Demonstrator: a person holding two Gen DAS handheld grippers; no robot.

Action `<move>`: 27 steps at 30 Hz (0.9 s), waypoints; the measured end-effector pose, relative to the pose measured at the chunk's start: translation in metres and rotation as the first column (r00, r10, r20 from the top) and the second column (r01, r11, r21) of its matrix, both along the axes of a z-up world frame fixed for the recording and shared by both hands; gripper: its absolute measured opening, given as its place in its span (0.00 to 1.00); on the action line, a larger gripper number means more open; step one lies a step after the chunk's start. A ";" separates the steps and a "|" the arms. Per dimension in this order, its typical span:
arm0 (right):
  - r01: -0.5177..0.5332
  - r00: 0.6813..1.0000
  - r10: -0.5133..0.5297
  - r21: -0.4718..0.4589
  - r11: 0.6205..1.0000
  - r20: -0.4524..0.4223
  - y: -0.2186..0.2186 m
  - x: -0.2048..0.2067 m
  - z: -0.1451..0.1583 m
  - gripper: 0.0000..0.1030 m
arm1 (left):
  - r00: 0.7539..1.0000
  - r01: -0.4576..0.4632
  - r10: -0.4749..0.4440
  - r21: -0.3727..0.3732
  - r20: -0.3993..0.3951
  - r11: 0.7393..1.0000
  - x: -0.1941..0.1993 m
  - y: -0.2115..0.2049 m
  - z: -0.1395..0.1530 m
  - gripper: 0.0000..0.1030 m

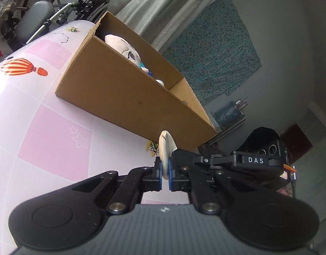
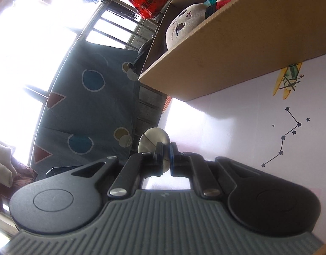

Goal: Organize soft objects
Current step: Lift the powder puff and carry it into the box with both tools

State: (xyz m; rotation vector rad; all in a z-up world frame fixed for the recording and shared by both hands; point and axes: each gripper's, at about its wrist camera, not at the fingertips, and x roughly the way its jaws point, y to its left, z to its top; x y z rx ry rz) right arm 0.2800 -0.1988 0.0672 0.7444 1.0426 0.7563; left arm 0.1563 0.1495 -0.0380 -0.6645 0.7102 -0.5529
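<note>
I have both tongs clamped on one flat, cream-white soft fabric piece (image 1: 166, 148): the left tongs (image 1: 165, 176) pinch its lower edge, the right tongs (image 2: 166, 159) grip it (image 2: 152, 142) from the other side. It hangs above the pink star-printed table (image 1: 56, 127), just in front of the open brown cardboard box (image 1: 124, 89) holding a white plush doll (image 1: 124, 46). I judge it light, limp and floppy, so edge grips should suffice.

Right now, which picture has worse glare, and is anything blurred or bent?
Right wrist view: the window is blown out white, with glare on the table. Left wrist view: evenly lit, no glare. Both bend straight edges, such as the box; neither shows motion blur.
</note>
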 end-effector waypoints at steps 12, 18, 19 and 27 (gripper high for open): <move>0.108 0.961 -0.063 -0.154 0.982 0.269 -0.061 0.050 0.113 0.04 | 0.980 0.112 -0.148 0.242 0.133 0.964 0.079 -0.087 0.114 0.06; 0.133 0.967 -0.046 -0.342 0.930 0.250 -0.071 0.121 0.111 0.04 | 0.983 0.154 -0.181 0.395 0.032 0.906 0.161 -0.144 0.121 0.06; 0.126 0.971 -0.037 -0.371 0.920 0.236 -0.071 0.131 0.105 0.04 | 0.983 0.165 -0.186 0.429 0.007 0.888 0.175 -0.153 0.117 0.06; 0.074 0.992 -0.002 -0.569 0.819 0.126 -0.083 0.182 0.065 0.04 | 0.953 0.268 -0.200 0.326 -0.229 0.907 0.248 -0.178 0.061 0.07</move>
